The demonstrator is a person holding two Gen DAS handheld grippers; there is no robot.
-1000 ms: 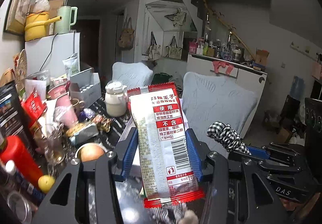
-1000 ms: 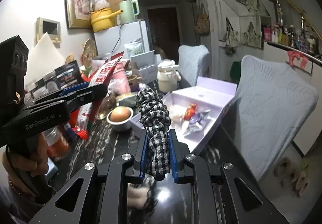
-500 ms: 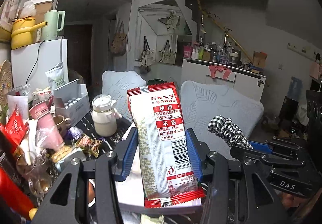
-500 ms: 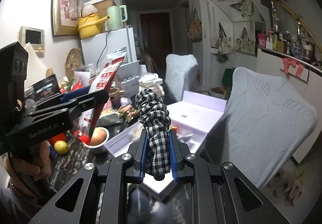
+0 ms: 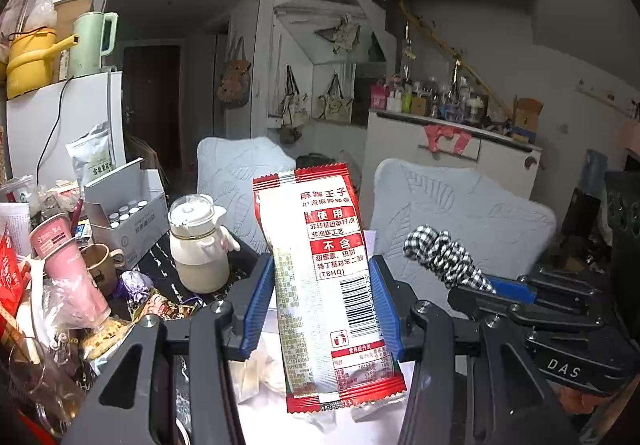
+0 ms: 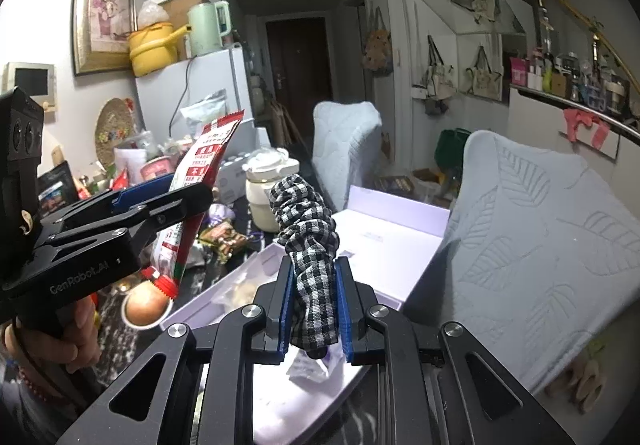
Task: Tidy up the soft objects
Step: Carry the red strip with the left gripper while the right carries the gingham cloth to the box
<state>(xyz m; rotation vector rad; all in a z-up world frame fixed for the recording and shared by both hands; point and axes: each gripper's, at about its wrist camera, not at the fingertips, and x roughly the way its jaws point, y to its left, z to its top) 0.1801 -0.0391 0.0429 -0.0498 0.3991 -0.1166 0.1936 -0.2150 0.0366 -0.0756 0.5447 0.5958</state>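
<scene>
Bench [image 6: 120, 309]: dark and crowded; against a second ago I see less of it and more of the room, so both my claws have risen and tipped up
White box [image 6: 384, 245]: open, lid leaning back, below and ahead of my right claw; in the left wrist view only its pale floor shows between the fingers, where before the dark bench and a bowl with an egg lay there. I judge I am carrying both soft things toward this box
Left claw [image 5: 324, 309]: closed on the snack packet, blue pads pressing its two long edges, no different from a second ago
Snack packet [image 5: 324, 281]: red and white, upright, its lower seam hanging below the pads above the box
Right claw [image 6: 312, 305]: clamped on the checked scrunchie, grip unchanged
Checked scrunchie [image 6: 308, 245]: black-and-white cloth, bunched, standing up from the pads, held above the box's near end
Meaning for the task: neither thing is put down yet; releasing them into the box looks like the step left
Hidden: the box contents are mostly blocked by my own fingers; a crumpled pale wrapper [image 6: 312, 369] shows under the scrunchie, the rest is too blurred to name
Cut off: the box's near edge lies below both views
</scene>
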